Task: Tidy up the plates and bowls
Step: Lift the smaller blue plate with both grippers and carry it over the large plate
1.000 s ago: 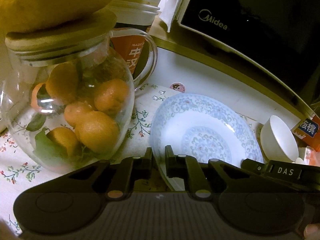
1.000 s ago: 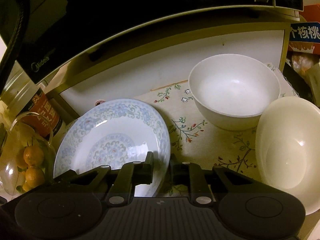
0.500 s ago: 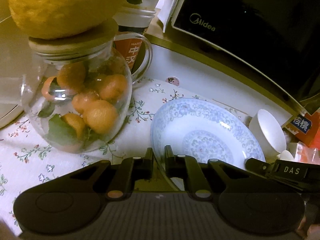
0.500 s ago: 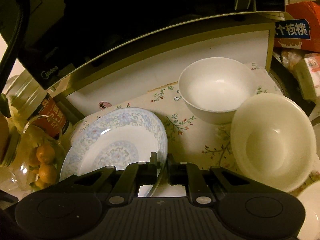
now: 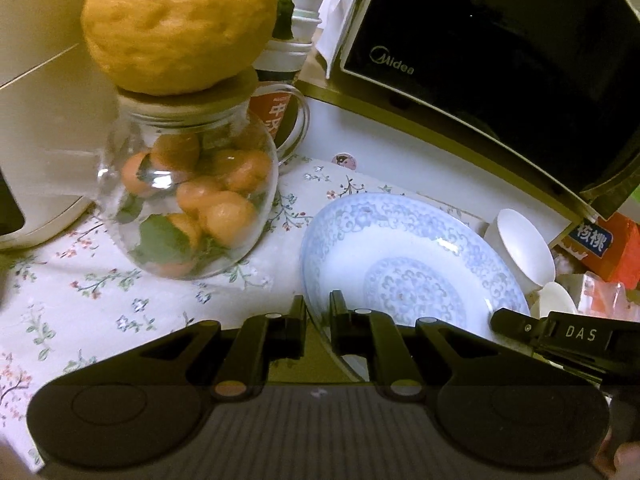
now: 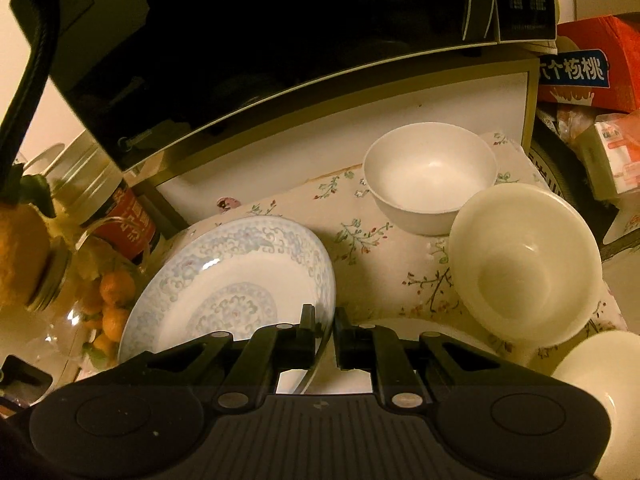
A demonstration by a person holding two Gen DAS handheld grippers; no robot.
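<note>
We take the microwave (image 6: 280, 40) as our landmark: it sits on a low white shelf at the back, and everything we handle lies in front of it on the flowered cloth (image 5: 100, 300). That dark bulk leaves only a shallow strip of working room, which we judge is why the crockery crowds together at its foot.

The blue-patterned plate (image 5: 412, 264) is directly in front of the microwave, tilted with its far rim raised toward the shelf. We hold it at two points of its near rim, one gripper on each side. We judge the double hold is there because a wide, shallow plate pinched at one edge would twist, and two grips keep it level as it is carried.

In front of the microwave's right end stand the cream bowl (image 6: 524, 260) and, nearer the shelf, the white bowl (image 6: 430, 176), touching or almost touching each other. They sit upright and separate, so we judge the stacking is not yet done.

In front of the microwave's left end stands the glass jar (image 5: 188, 204) of small oranges, with a large yellow fruit (image 5: 180, 20) on its lid, close to the plate's left edge and a thing to steer clear of.

Our left gripper (image 5: 318, 312) is drawn in narrow, its jaws clamped on the plate's left rim. Our right gripper (image 6: 324, 322) is equally narrow, pinching the plate's right rim.
</note>
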